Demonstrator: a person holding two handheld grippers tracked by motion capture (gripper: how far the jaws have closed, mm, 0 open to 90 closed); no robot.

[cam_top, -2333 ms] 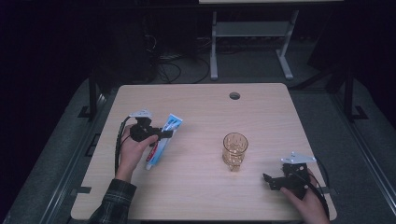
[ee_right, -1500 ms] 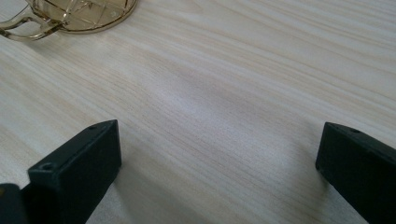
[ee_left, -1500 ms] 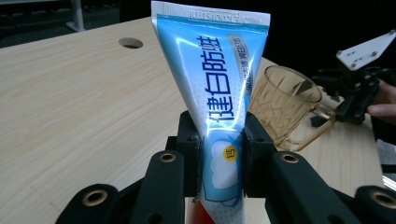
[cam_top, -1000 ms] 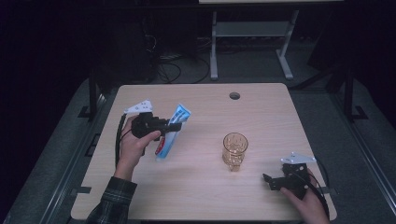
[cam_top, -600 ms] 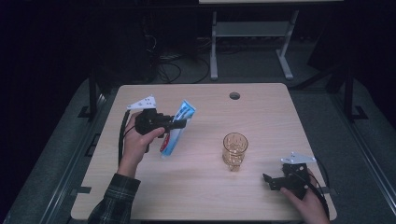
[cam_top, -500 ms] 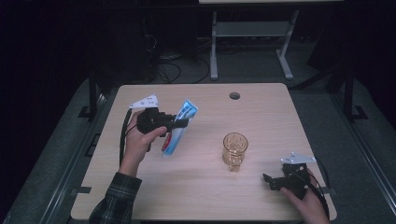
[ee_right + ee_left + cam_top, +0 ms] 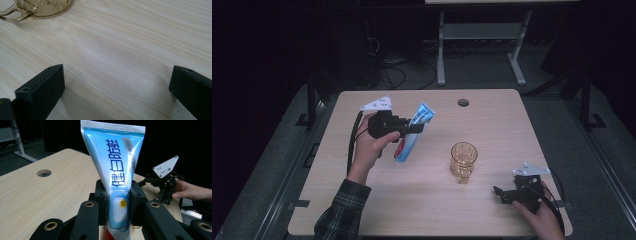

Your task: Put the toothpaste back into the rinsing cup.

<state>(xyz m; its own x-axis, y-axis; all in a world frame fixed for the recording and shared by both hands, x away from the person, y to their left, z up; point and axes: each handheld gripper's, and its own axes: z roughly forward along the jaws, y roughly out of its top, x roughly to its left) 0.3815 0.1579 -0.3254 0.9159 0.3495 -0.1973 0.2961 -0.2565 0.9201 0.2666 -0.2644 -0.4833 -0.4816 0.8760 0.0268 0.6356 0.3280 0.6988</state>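
My left gripper (image 7: pixel 412 128) is raised off the table (image 7: pixel 492 215) on its left half, the forearm in a plaid sleeve (image 7: pixel 343 212) coming up from the near edge and the wrist cocked so the jaws point toward the middle. In the left gripper view (image 7: pixel 118 203) I can see both pads pressed against the sides of the toothpaste tube (image 7: pixel 117 170) — it is pinched low on its body, close to the cap end. My right gripper (image 7: pixel 501 193) lies low at the near right corner, hand wrapped around its body, jaws aimed left toward the table's centre; in the right gripper view (image 7: pixel 116 85) they stand spread wide with bare wood between them.

The tube (image 7: pixel 413 134) is in the air, clear of the tabletop, tilted with its flat crimped end up and away from me and the narrower end hanging down. It is light blue with a white band of large characters running lengthwise, a small yellow round sticker near the pinch, and some red at the bottom.

An amber glass cup (image 7: pixel 463 161) with a faceted pattern stands upright near the middle, well apart from the tube and just beyond the right gripper's reach — its base and handle (image 7: pixel 15 15) sit at the top corner of the right gripper view. A round cable hole (image 7: pixel 463 102) sits near the far edge. Between tube and cup the wood is open.
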